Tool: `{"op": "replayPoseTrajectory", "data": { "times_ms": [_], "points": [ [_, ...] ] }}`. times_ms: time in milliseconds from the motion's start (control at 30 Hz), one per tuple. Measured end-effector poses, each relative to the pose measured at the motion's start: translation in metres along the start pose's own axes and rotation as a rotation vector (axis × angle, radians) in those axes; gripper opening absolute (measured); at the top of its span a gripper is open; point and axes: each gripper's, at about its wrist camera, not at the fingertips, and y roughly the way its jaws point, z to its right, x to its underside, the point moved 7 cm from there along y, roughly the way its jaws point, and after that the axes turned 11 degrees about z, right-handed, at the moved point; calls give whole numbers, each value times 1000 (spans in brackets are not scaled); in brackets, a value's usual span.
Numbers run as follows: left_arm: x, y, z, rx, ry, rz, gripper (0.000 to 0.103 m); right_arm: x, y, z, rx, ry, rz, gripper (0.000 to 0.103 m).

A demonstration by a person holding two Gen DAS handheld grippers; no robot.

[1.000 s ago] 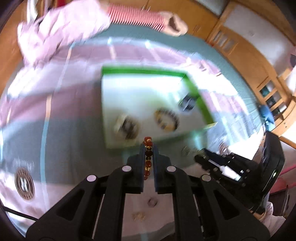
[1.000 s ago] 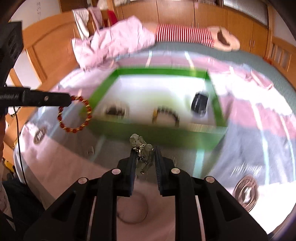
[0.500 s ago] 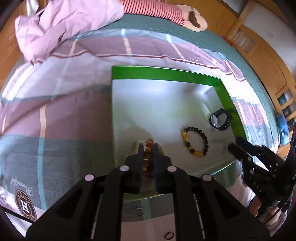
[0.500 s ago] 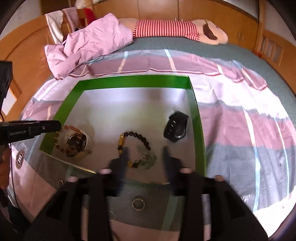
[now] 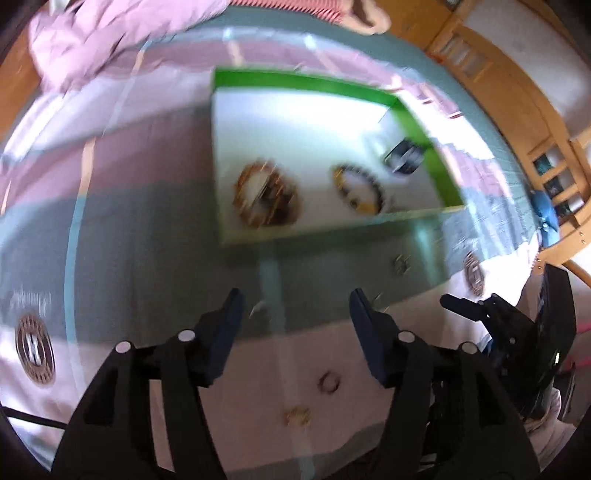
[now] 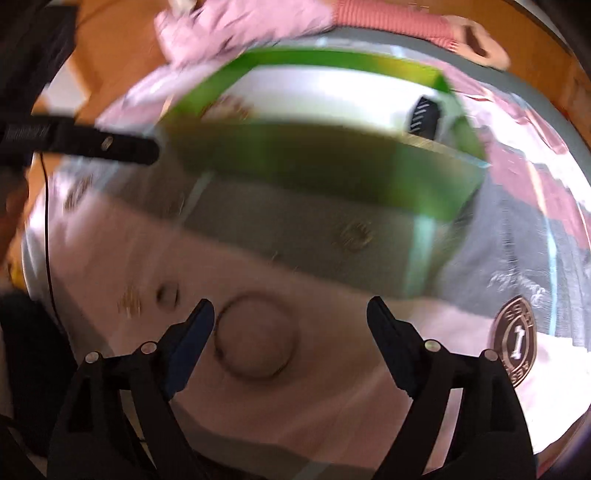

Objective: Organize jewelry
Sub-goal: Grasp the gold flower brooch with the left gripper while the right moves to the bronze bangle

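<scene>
A green-walled box (image 5: 303,83) with a white floor lies on the bed. Inside are a red bead bracelet heaped with another piece (image 5: 264,199), a black-and-gold bead bracelet (image 5: 360,190) and a black watch (image 5: 404,155). My left gripper (image 5: 293,314) is open and empty, held above the sheet in front of the box. My right gripper (image 6: 290,319) is open and empty, low over a thin bangle (image 6: 255,336) on the sheet. The box (image 6: 332,162) fills the far side of the right wrist view, blurred. Small rings (image 5: 328,382) and earrings (image 5: 297,415) lie loose on the sheet.
A striped pink, grey and white sheet (image 5: 110,229) covers the bed. A pink blanket (image 5: 92,40) and a striped plush toy (image 6: 424,26) lie at the far end. Wooden cabinets (image 5: 517,92) stand at the right. The other gripper (image 5: 498,317) shows at right.
Both grippers have opened, letting go of their jewelry in the box, and pulled back from it toward the near side. The right gripper has dropped low over the sheet.
</scene>
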Motion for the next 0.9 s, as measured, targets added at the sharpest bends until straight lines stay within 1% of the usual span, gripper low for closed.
{"op": "replayPoseTrajectory", "data": {
  "times_ms": [100,167,267,333,400,467,600,667,700,733,767,800,900],
  "points": [
    [26,7,-3,-23,8,-50,61,5,7,-12,9,-46,-26,83],
    [46,10,4,-40,58,-71,67,7,9,-13,26,-54,-37,83],
    [77,14,15,-40,107,-118,69,7,9,-10,36,-40,-42,83],
    [96,11,20,-37,122,-130,68,5,10,-7,36,-26,-43,83],
    [107,9,19,-32,108,-141,61,4,10,-4,36,-13,-43,83],
    [114,11,12,-51,85,-153,42,5,11,-2,32,-4,-42,83],
    [113,14,3,-67,64,-153,34,8,14,-9,21,-12,-44,83],
    [111,15,1,-95,77,-144,21,7,16,-11,23,-31,-35,83],
    [111,14,1,-95,78,-138,21,7,16,-14,25,-42,-33,82],
    [110,14,2,-90,78,-132,21,7,17,-15,29,-50,-29,76],
    [108,13,3,-84,80,-124,21,7,17,-16,20,-45,-31,59],
    [107,13,4,-79,82,-119,21,7,17,-15,22,-38,-28,57],
    [101,12,9,-66,89,-103,21,6,15,-9,43,-27,-13,57]
  ]
}}
